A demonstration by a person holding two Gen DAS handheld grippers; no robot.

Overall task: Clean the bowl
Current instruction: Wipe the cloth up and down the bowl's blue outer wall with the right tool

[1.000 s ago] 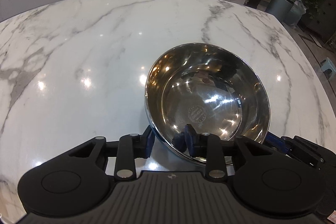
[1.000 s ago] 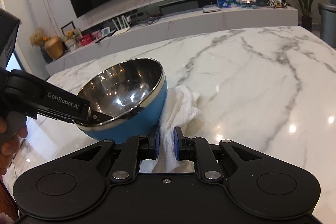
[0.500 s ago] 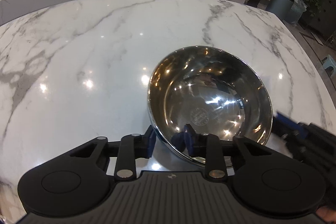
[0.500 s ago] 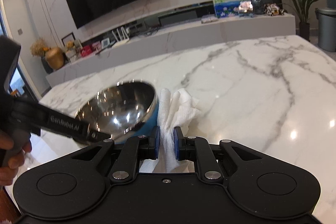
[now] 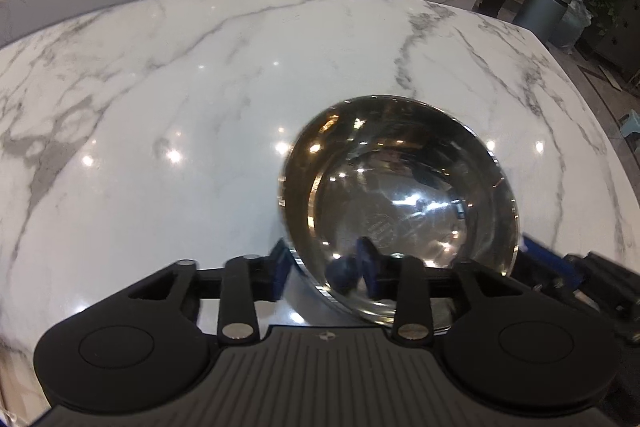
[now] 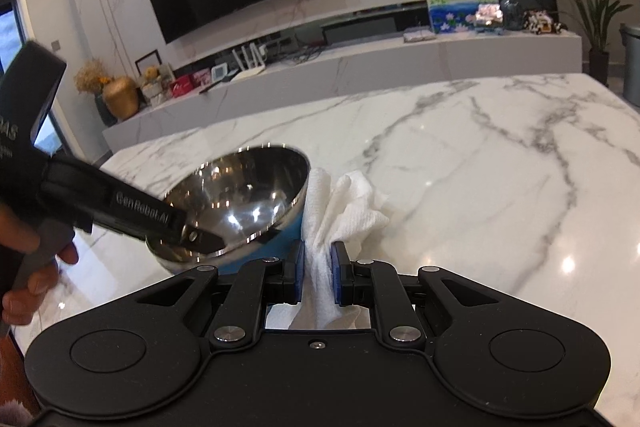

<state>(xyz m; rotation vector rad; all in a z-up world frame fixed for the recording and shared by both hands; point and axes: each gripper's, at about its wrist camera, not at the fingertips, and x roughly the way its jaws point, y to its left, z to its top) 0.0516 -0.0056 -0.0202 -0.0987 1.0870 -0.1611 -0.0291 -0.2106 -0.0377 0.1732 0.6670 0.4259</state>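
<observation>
My left hand-held gripper (image 5: 324, 269) was opening, its jaws straddling the near rim of the bowl (image 5: 400, 195): one pad outside the wall, the other inside, neither clearly pressing, so I called it released. My right hand-held gripper (image 6: 318, 277) was clenched on a crumpled paper towel (image 6: 344, 203), which stood up between the pads just beside the bowl's blue outer wall, to my left of it.

The bowl sat on the desk (image 5: 160, 107) right ahead of my left hand-held gripper, its rim looking tipped in the right view and somewhat blurred. I judged it light, stiff and slippery: polished steel inside, a round bottom that would rock or skate on glossy marble if pushed from one side. The thin rim seemed the only sure place to pinch, wall between the pads. The towel was soft and would fold under pressure, so it needed pressing into the curve.

Ahead and to my left the desk lay wide and bare. Its right edge curved away not far beyond the bowl, with floor below.
</observation>
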